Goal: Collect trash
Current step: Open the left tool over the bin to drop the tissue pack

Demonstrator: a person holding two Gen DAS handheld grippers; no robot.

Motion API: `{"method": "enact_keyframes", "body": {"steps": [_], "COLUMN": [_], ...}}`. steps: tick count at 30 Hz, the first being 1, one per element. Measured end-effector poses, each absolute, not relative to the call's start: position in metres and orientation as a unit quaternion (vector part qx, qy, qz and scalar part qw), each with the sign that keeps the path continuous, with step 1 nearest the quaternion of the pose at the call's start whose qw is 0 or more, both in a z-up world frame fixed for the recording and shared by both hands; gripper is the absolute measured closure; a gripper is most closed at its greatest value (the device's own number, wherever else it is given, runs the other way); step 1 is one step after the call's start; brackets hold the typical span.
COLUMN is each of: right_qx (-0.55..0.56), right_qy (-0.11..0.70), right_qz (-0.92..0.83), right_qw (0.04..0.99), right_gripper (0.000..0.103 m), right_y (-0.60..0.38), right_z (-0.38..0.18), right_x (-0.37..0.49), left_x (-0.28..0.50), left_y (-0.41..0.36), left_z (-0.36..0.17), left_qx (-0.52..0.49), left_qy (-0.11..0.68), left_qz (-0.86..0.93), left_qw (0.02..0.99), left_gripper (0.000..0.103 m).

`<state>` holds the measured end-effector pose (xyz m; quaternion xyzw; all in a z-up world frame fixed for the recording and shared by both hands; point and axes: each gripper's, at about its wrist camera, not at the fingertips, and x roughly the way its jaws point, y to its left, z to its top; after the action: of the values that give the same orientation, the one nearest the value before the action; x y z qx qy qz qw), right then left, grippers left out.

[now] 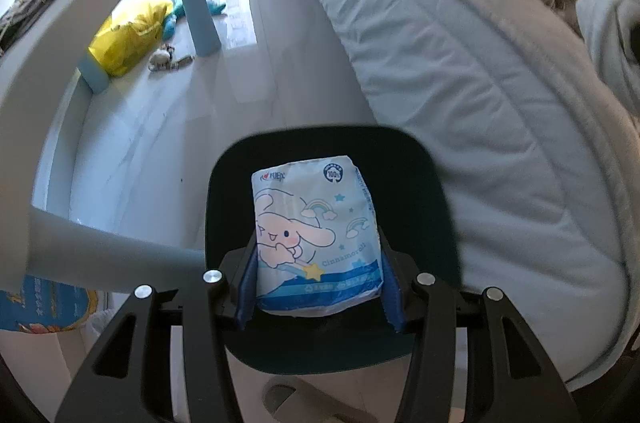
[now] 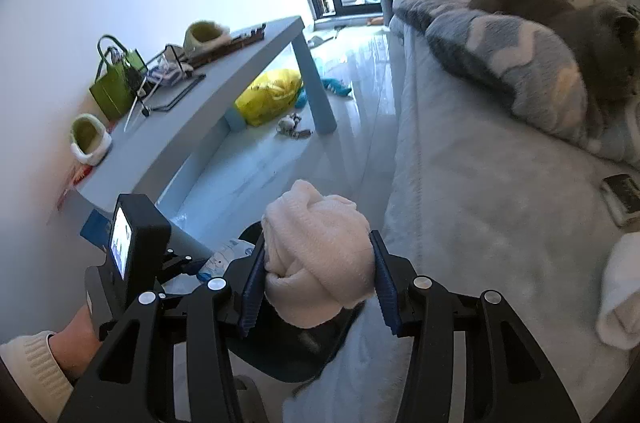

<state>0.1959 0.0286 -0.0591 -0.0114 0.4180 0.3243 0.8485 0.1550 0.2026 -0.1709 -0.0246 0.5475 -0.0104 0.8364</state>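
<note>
Left wrist view: the left gripper (image 1: 318,279) is clamped on a glossy, soft tissue pack (image 1: 316,239) printed with a cartoon, held above a dark round bin (image 1: 332,343) whose rim sits between the quilted bed (image 1: 460,71) edge and bare shiny floor (image 1: 248,71). The right gripper (image 2: 318,283) squeezes a knitted cream cloth wad (image 2: 318,259) just over that bin (image 2: 280,355) too.

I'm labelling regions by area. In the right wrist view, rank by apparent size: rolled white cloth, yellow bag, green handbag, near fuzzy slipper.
1. rolled white cloth, though nearness to the camera inflates it
2. yellow bag
3. green handbag
4. near fuzzy slipper
</note>
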Motion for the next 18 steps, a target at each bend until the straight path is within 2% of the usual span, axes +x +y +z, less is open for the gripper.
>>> {"method": "enact_keyframes", "body": {"steps": [18], "right_qx": [-0.037], "right_qy": [0.473], "right_qz": [0.332], "right_qw": [0.815], "right_gripper": [0.054], "right_y": [0.093], "right_z": [-0.1], "right_x": [0.202], "left_x": [0.14], "left_y": [0.235], "left_z": [-0.221], "left_qx": [-0.062], "left_qy": [0.606], "left_qz": [-0.015], "left_qw": [0.793], "left_gripper": [0.048]}}
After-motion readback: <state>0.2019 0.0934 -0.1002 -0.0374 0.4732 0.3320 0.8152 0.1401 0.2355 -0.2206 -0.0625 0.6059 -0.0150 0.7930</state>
